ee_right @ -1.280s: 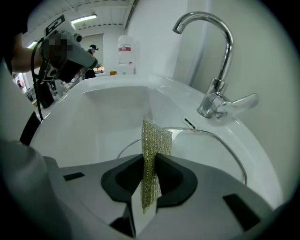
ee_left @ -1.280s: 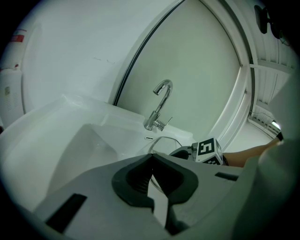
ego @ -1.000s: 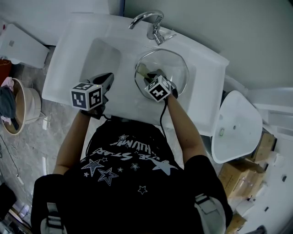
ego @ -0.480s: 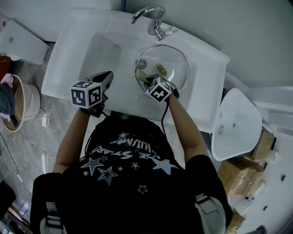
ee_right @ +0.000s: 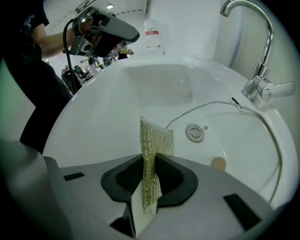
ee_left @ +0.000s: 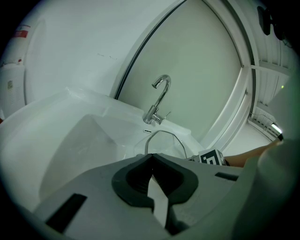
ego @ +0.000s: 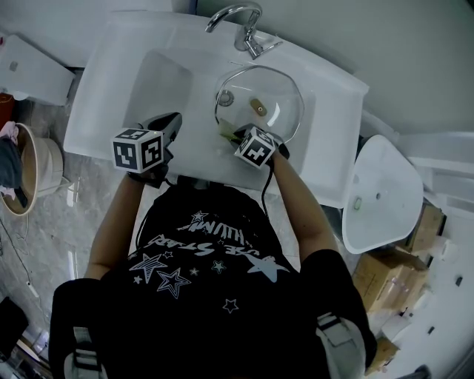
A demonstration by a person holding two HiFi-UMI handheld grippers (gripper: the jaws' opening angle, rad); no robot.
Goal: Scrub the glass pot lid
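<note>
Two basins share one white sink (ego: pixel 96 111), with one faucet (ego: pixel 237 18) at the top centre of the head view. One bucket (ego: pixel 37 170) stands at the left edge and cardboard boxes (ego: pixel 392 281) at the lower right. One glass pot lid (ego: pixel 278 96) lies in the right basin. The right gripper (ee_right: pixel 150 161), at the lid's lower-left rim, clamps one mesh scouring cloth (ee_right: pixel 154 140). The left gripper (ee_left: pixel 151 161) hangs over the left basin's front edge, jaws together and empty. A second ago the right gripper hid the lid's knob (ego: pixel 258 107); it has since drawn back toward the person.
</note>
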